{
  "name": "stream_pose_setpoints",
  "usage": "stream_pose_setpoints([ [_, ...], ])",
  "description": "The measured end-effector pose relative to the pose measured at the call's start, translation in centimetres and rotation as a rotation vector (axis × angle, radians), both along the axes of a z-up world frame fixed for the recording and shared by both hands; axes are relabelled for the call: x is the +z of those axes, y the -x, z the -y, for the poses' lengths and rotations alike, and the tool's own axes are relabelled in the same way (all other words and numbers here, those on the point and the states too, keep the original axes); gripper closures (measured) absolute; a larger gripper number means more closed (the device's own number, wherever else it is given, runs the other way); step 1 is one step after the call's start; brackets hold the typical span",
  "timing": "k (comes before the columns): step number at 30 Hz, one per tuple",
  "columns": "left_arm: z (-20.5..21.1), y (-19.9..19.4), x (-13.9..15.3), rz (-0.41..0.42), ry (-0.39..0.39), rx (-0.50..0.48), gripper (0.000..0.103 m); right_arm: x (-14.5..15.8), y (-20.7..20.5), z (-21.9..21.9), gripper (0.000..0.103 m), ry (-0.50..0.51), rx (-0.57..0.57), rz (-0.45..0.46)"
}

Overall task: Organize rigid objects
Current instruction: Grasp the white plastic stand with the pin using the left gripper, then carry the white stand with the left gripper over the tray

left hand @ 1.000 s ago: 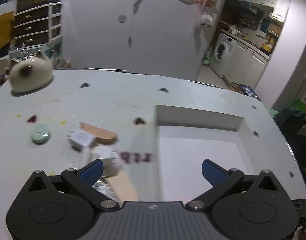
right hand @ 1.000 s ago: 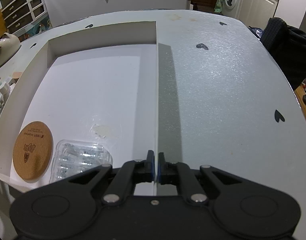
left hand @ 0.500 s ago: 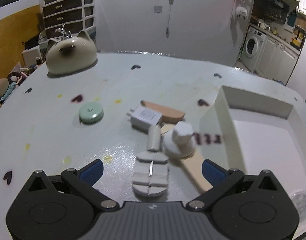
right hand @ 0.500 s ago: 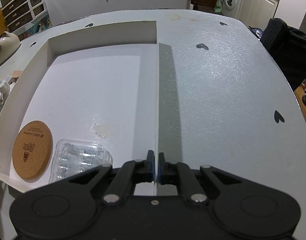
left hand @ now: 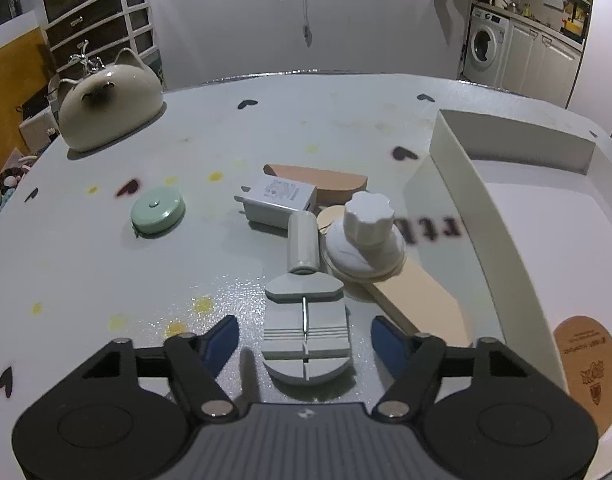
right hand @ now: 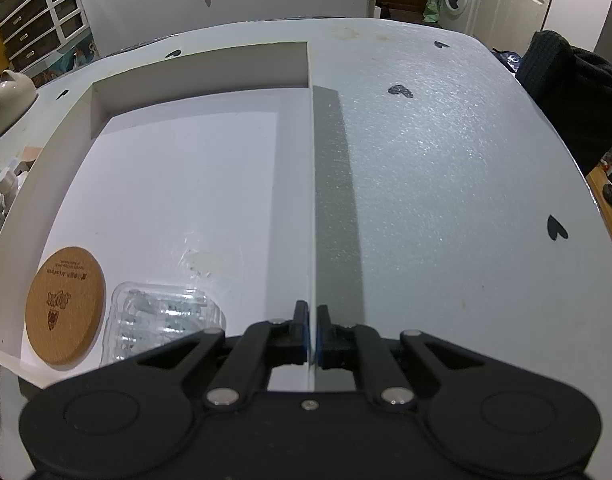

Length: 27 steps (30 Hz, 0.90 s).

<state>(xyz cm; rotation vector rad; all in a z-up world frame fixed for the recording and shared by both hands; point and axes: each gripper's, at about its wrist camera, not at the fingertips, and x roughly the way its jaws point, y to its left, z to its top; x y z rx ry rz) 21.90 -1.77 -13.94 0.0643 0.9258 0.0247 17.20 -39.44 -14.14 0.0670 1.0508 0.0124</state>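
Tool (left hand: 306, 340) lies lengthwise, pointing away toward charger (left hand: 279, 200).

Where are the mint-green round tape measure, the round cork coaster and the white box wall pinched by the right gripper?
Mint-green round tape measure (left hand: 157, 214): left wrist view, top face.
Round cork coaster (right hand: 65, 306): right wrist view, printed face.
White box wall (right hand: 310, 208): right wrist view, top edge ahead of the right gripper (right hand: 310, 330).
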Motion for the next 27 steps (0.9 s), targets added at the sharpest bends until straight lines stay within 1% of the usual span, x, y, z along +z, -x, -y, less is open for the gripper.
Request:
stream_pose_setpoints([
  [4,-0.1,-0.8,-0.5,-0.016,-0.016,-0.016,0.046,0.0,0.0,0.0,0.098,-0.002,-0.001,-0.001],
  [8,-0.3,-1.3,-0.5,-0.012,-0.017,-0.029,0.048,0.0,-0.1,0.0,0.098,-0.002,-0.002,-0.002],
  [10,-0.3,-1.5,-0.6,-0.007,-0.008,-0.037,0.055,0.0,-0.1,0.1,0.098,-0.002,-0.002,-0.003],
  [19,-0.3,-0.4,-0.5,0.003,0.024,0.004,0.056,-0.1,-0.1,0.0,0.098,0.001,0.0,-0.003],
  [23,-0.8,0.6,-0.2,-0.004,0.088,0.056,0.056,-0.1,0.0,0.1,0.099,-0.003,-0.009,0.0],
  [27,-1.4,1.8,0.5,0.006,0.163,0.119,0.056,-0.1,0.0,0.1,0.1,-0.005,-0.007,0.001],
])
